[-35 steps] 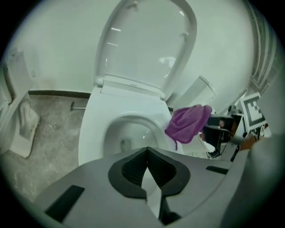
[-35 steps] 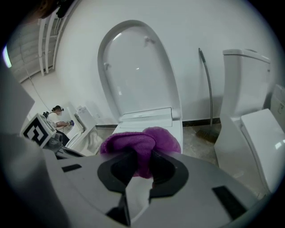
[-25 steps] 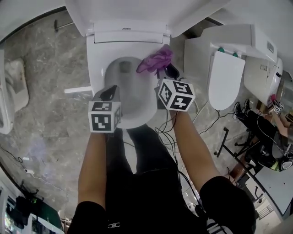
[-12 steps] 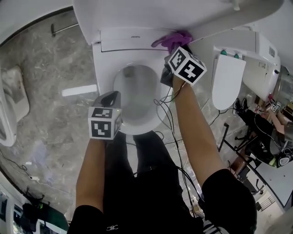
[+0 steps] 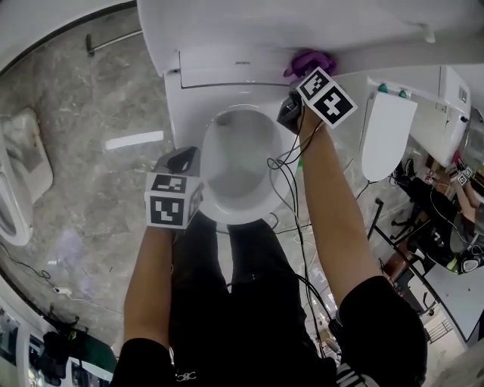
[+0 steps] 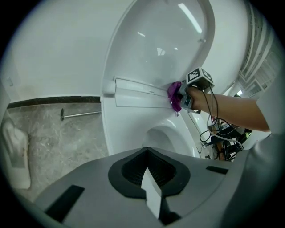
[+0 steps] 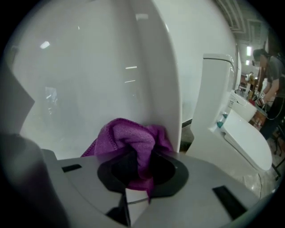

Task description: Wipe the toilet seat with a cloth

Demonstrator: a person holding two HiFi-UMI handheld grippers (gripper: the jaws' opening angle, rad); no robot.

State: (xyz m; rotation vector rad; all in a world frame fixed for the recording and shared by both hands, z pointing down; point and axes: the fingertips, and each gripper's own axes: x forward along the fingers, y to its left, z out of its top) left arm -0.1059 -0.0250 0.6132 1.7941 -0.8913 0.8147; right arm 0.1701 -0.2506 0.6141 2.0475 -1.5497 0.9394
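The white toilet has its lid [image 5: 265,23] raised and its seat [image 5: 186,125] around the bowl. A purple cloth [image 5: 311,60] is bunched at the rear right of the seat, where the lid begins. My right gripper [image 5: 301,77] is shut on it; in the right gripper view the cloth [image 7: 129,142] hangs folded between the jaws of the right gripper [image 7: 136,182], pressed close to the lid [image 7: 89,80]. My left gripper [image 5: 181,159] hovers over the seat's front left, shut and empty [image 6: 149,196]. From there the cloth [image 6: 174,95] shows at the hinge.
A second white toilet [image 5: 386,128] stands close on the right, also seen as the second toilet [image 7: 249,133] in the right gripper view. Cables [image 5: 291,196] trail from my right arm. On the marble floor lie a white strip [image 5: 134,140] and a metal rod [image 5: 113,39]. A person [image 5: 463,189] is far right.
My right gripper carried the cloth from the seat's right side back to the rear right corner by the lid. My left gripper stayed near the front left rim.
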